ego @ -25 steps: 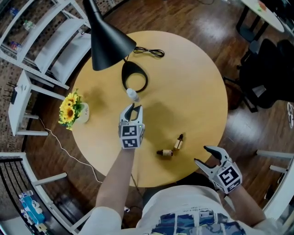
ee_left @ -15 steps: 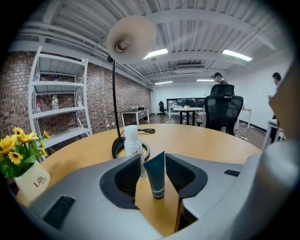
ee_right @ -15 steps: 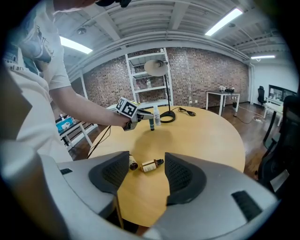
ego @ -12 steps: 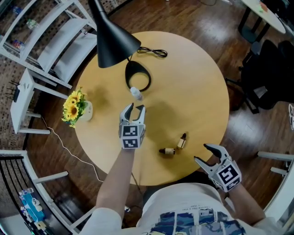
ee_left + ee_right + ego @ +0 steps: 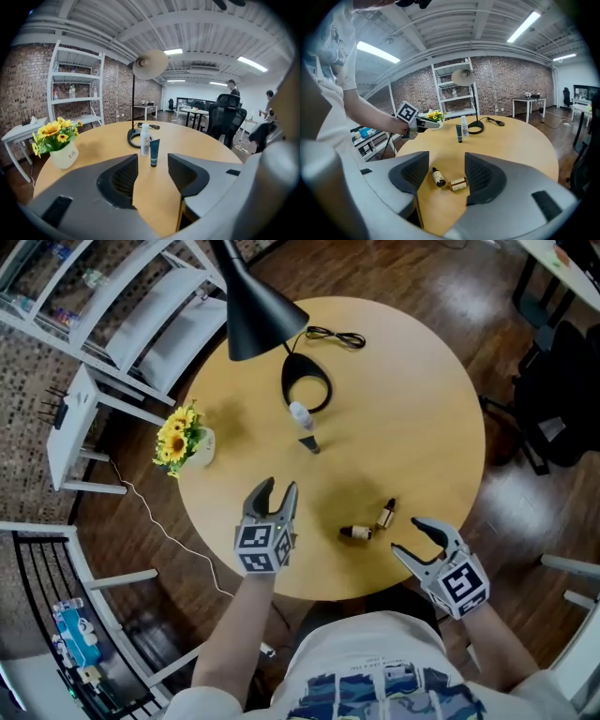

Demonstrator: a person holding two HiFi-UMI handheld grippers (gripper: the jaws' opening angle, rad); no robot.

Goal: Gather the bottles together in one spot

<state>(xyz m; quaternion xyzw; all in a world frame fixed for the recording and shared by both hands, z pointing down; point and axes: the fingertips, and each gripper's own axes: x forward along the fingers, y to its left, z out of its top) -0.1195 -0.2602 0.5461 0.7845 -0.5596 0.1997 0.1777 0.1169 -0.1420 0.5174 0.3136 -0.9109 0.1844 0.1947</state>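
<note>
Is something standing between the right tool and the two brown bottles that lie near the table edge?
Nothing visible does. The right tool is open, and the dark brown bottle and the lighter brown bottle lie on their sides just ahead of its jaws, with only bare table between.

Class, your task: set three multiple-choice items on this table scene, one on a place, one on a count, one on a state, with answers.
1. Where does the white bottle stand? A beside the lamp base; B inside a box; C on a chair.
2. How many small brown bottles lie on the table? A one; B two; C four.
3. The left gripper is: A shut on a bottle; B open and empty; C out of sight.
Answers: 1 A, it stands against the base's ring. 2 B, both lie sideways before the right gripper. 3 B, its jaws, just opening, show only tabletop between them.
</note>
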